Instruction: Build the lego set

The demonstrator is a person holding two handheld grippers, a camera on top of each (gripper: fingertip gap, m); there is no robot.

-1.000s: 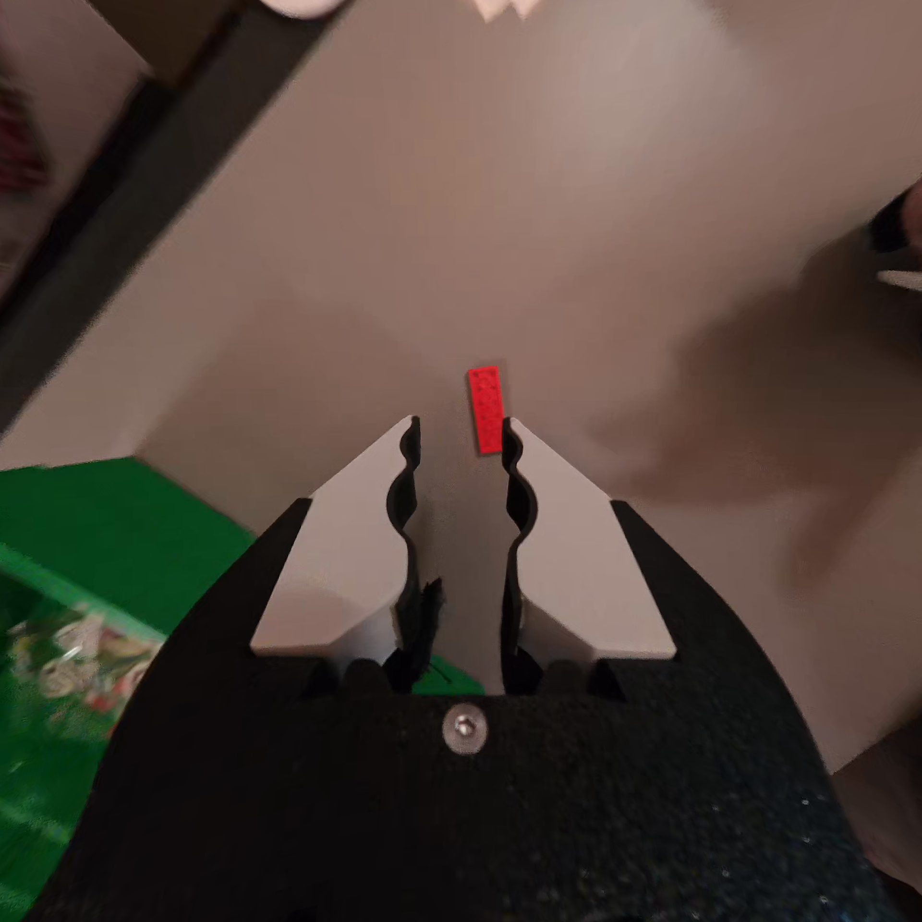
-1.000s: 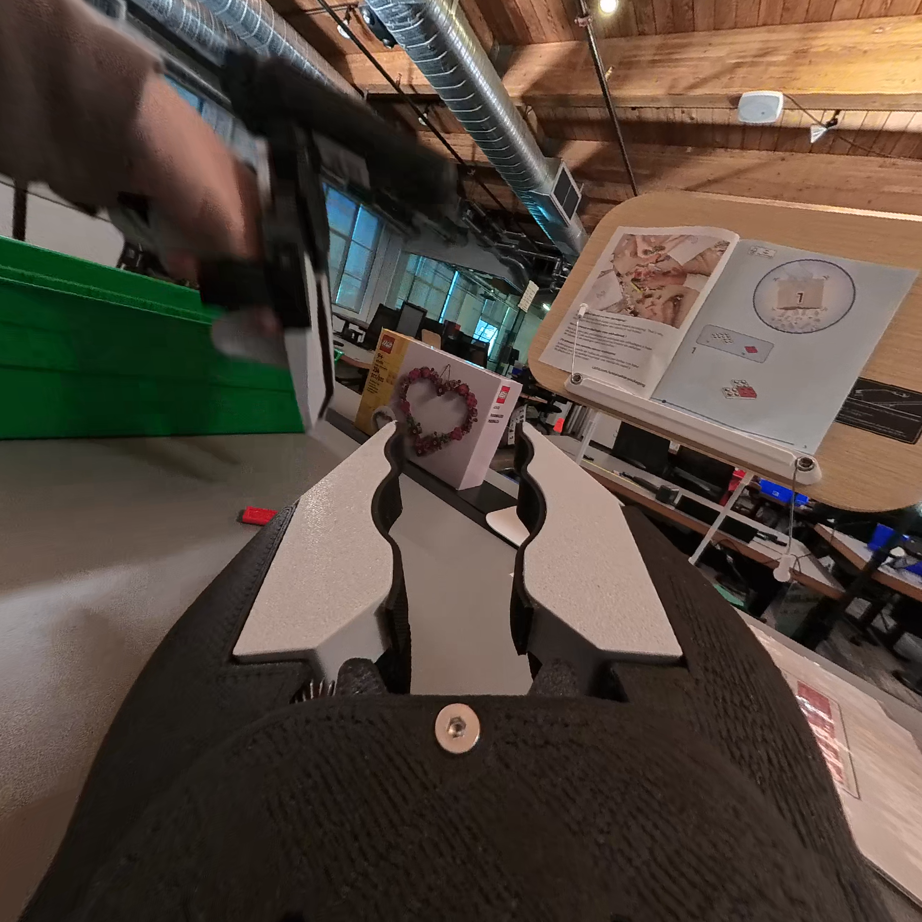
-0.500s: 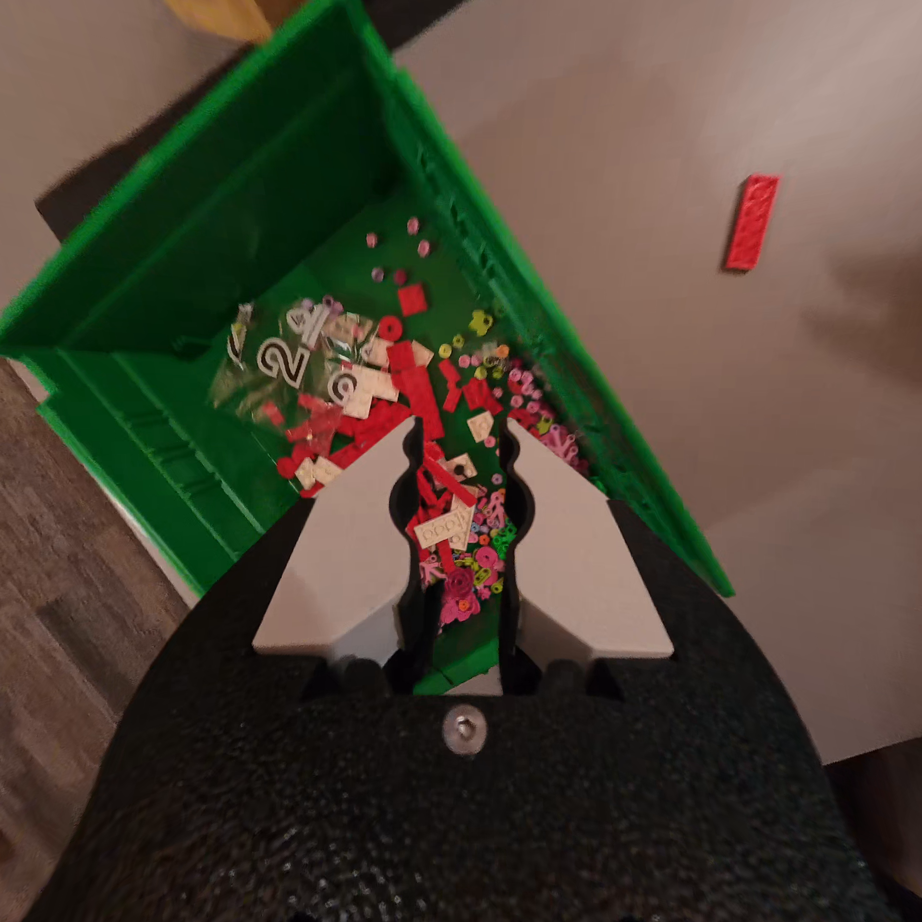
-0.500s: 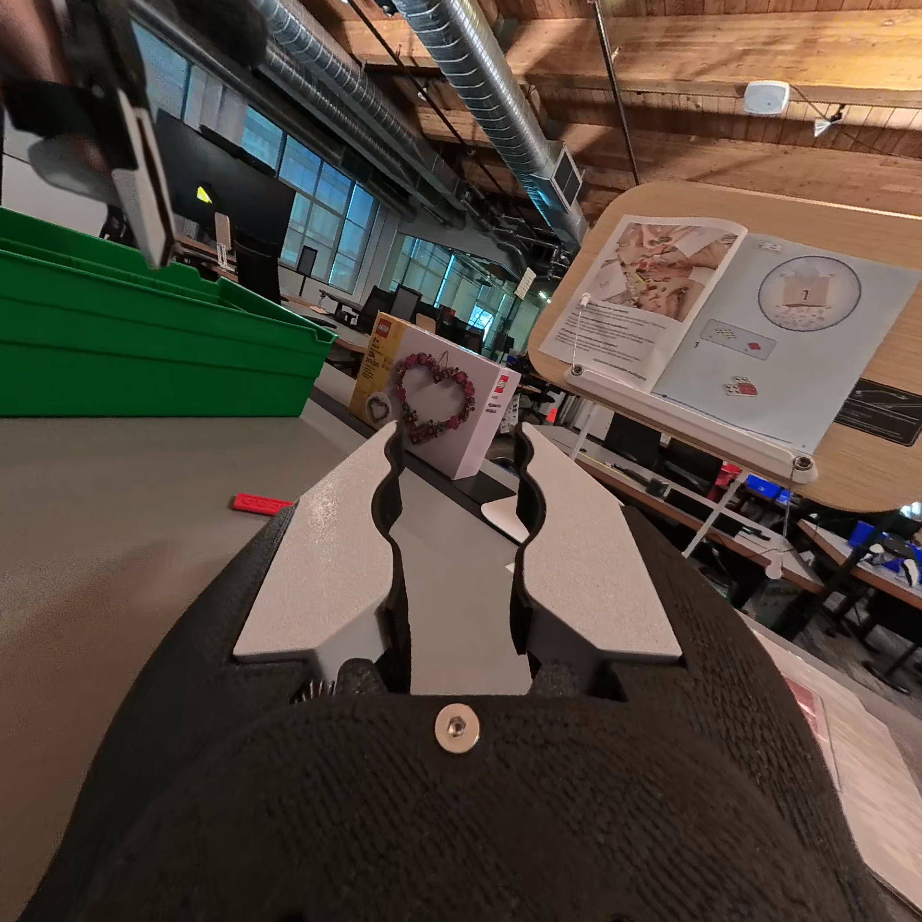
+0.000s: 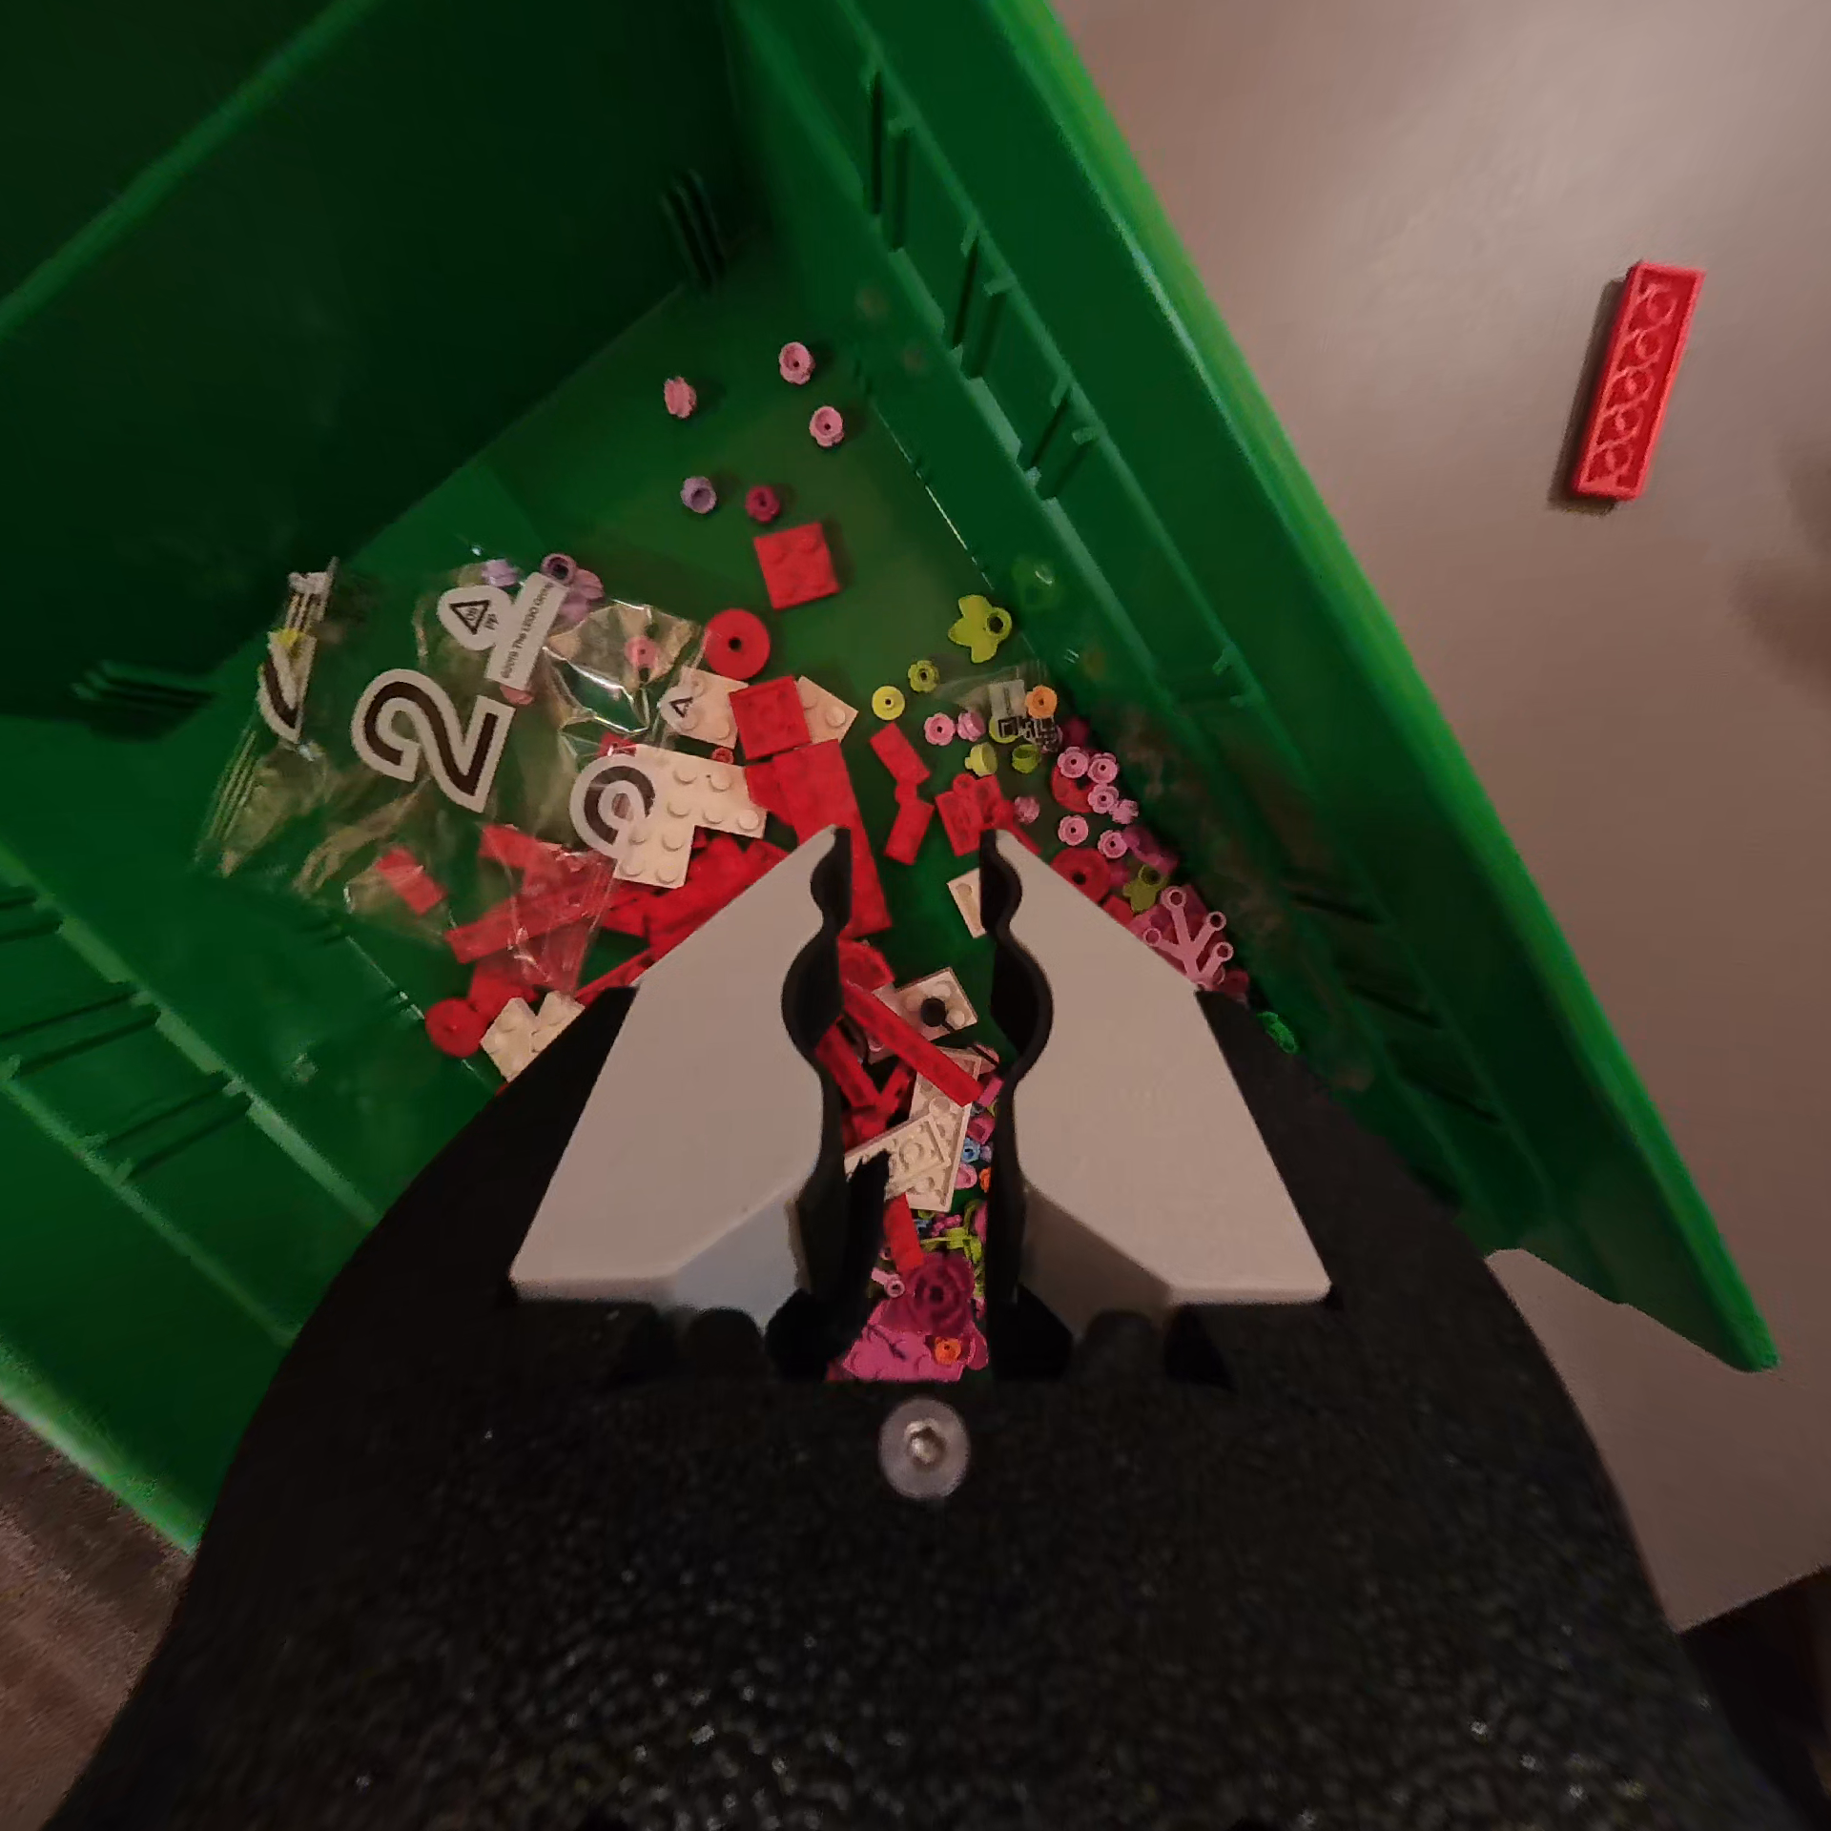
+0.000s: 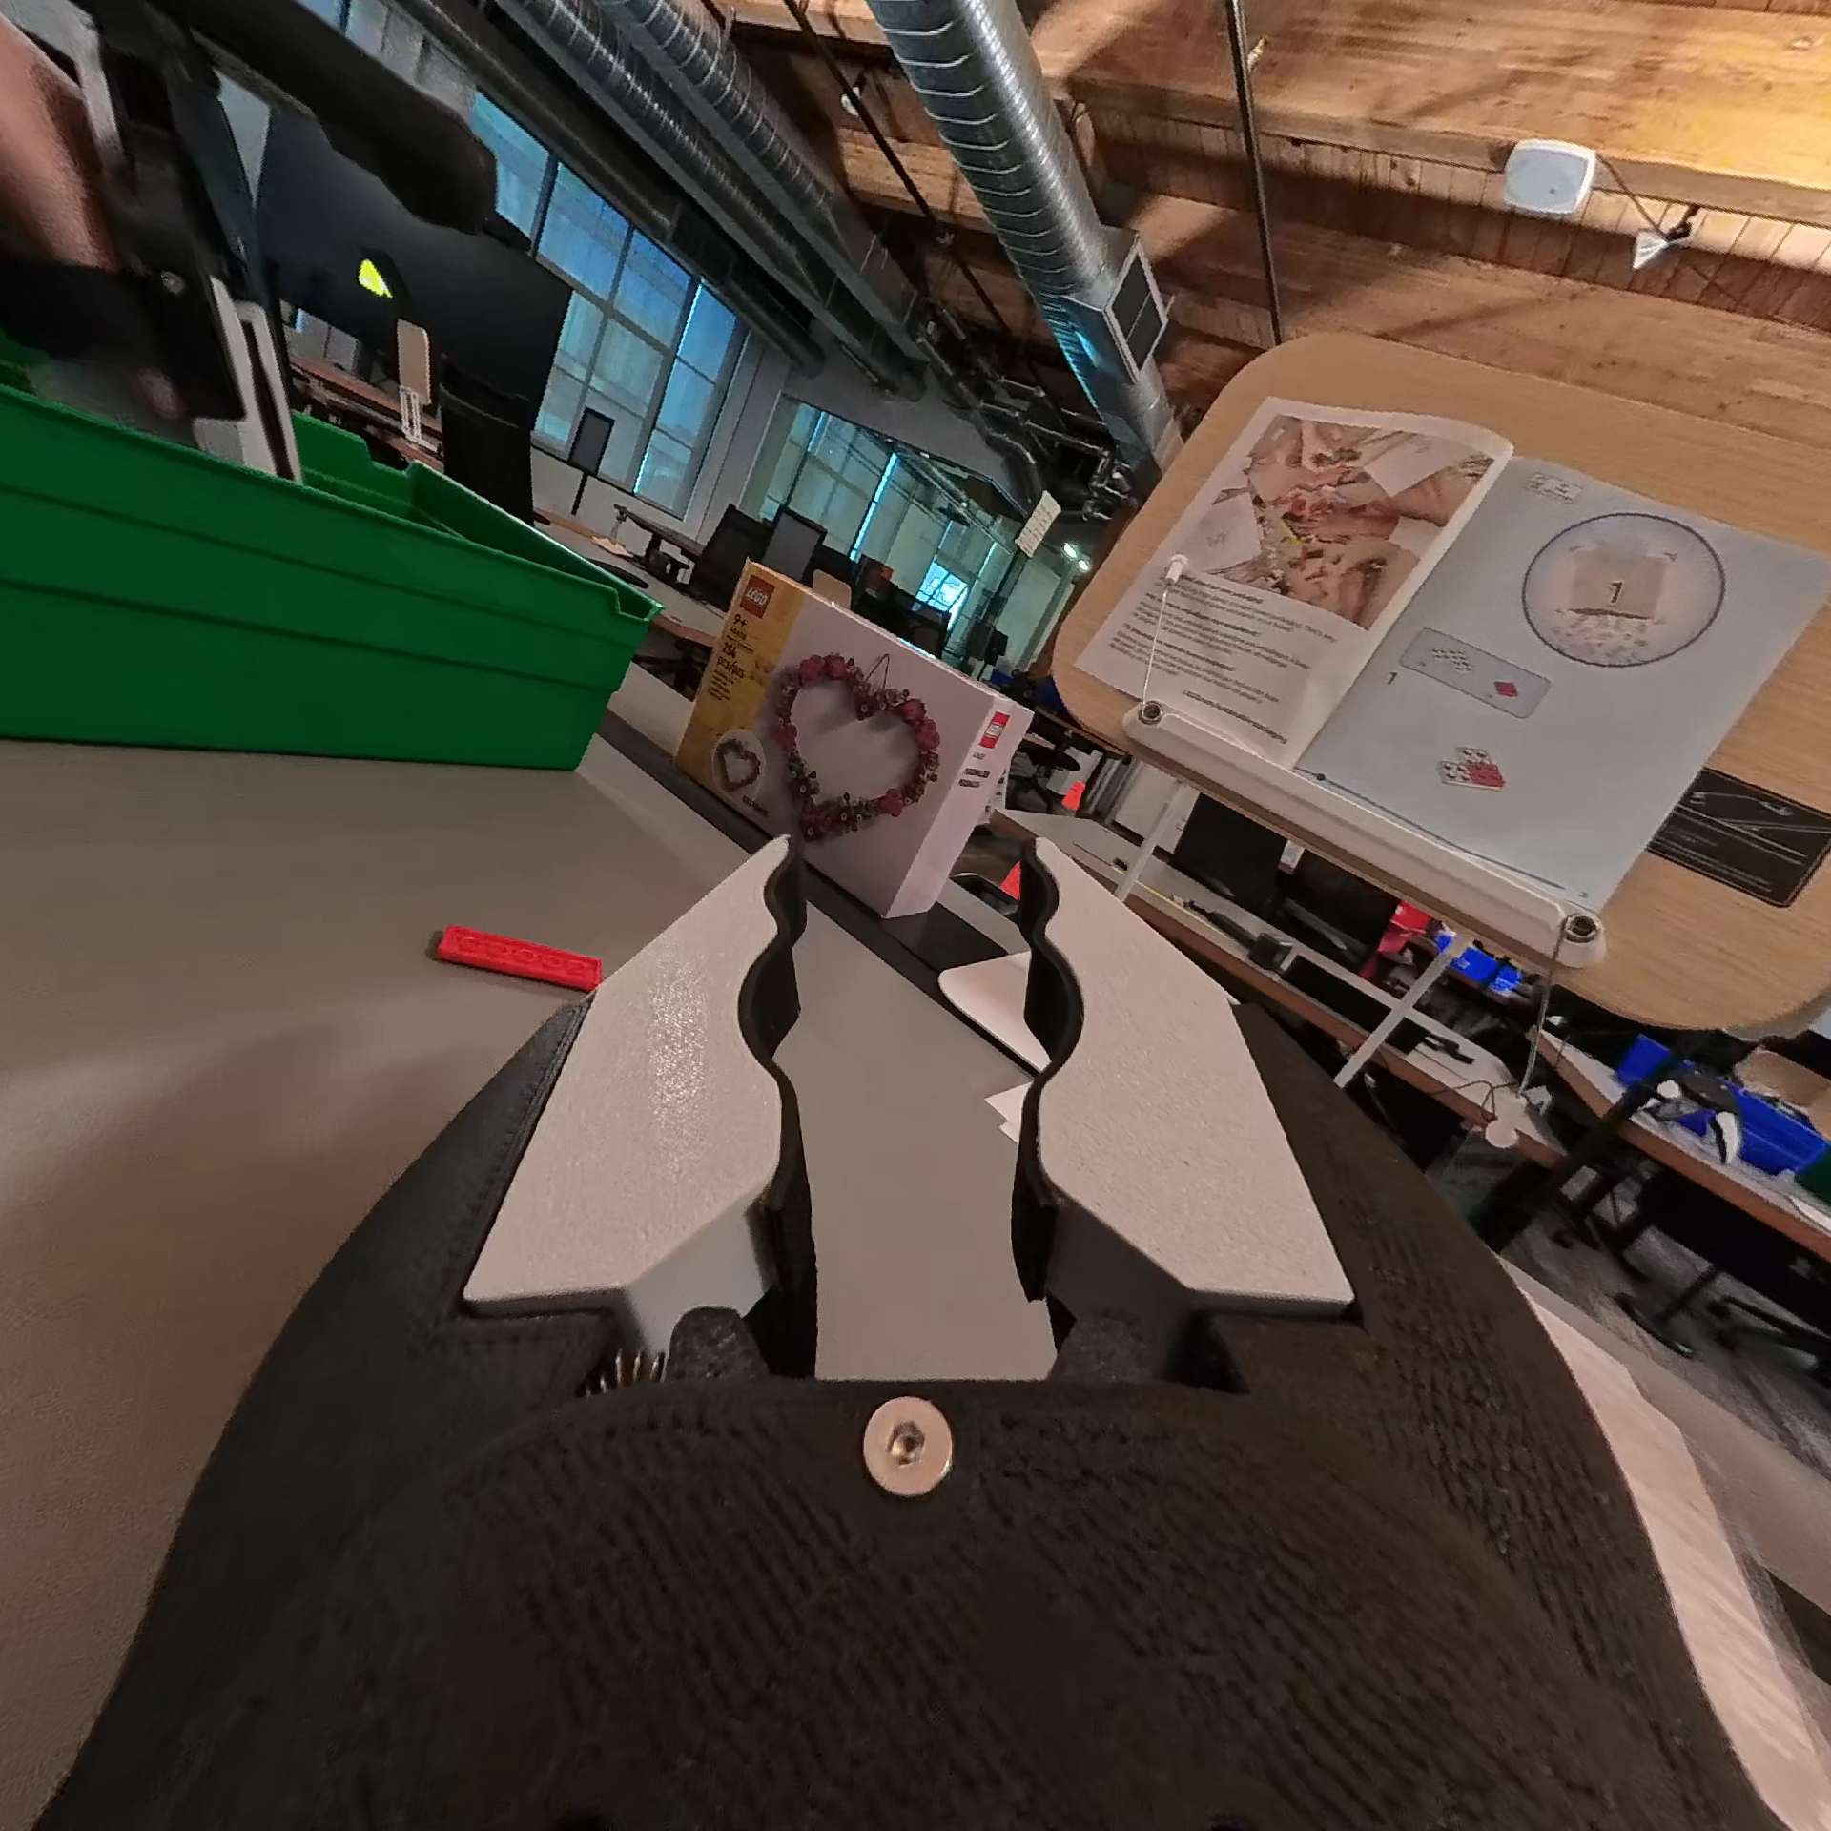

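Grey tabletop (image 6: 248, 991) fills the scene, and low over it the right gripper (image 6: 907, 872) sits with jaws apart and nothing between them, one red plate (image 6: 519, 957) lying just off its left finger, while farther ahead one printed set box (image 6: 852, 738) stands and one open instruction booklet (image 6: 1437, 634) rests on a stand. Over at the green bin (image 5: 1139, 555), the left gripper (image 5: 912, 852) hangs jaws apart and empty above loose red, white and pink pieces (image 5: 793, 733) and two printed clear bags (image 5: 426, 733), that red plate (image 5: 1635, 381) well off to its right outside the bin.
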